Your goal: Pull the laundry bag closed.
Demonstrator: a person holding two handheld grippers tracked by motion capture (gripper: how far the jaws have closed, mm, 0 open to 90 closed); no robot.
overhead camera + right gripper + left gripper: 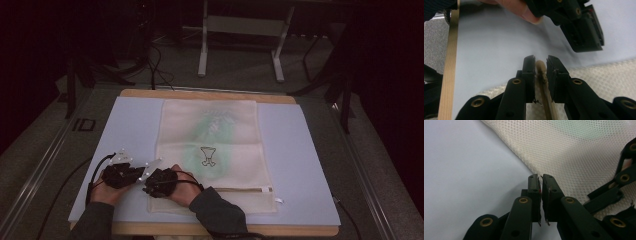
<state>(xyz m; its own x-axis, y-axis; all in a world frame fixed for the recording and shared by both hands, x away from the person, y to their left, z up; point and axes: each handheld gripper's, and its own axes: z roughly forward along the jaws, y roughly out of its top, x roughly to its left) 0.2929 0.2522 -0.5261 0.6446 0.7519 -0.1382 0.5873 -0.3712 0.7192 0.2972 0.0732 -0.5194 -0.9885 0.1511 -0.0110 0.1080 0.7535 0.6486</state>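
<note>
On the left, the left tongs [541,181] are pressed together at the edge of the bag [584,152], with nothing clearly between the jaws. They rest over the blue mat [125,130] on the table [200,93]. Just beside them, the right tongs [540,65] pinch the near left corner of the bag, a folded edge between the jaws. The cream mesh bag lies flat in the middle of the mat, its zipper [245,189] near the front edge.

Left tongs [541,185], jaws nearly together, sit at the cream mesh bag's [574,152] edge on the pale mat [466,170]
</note>
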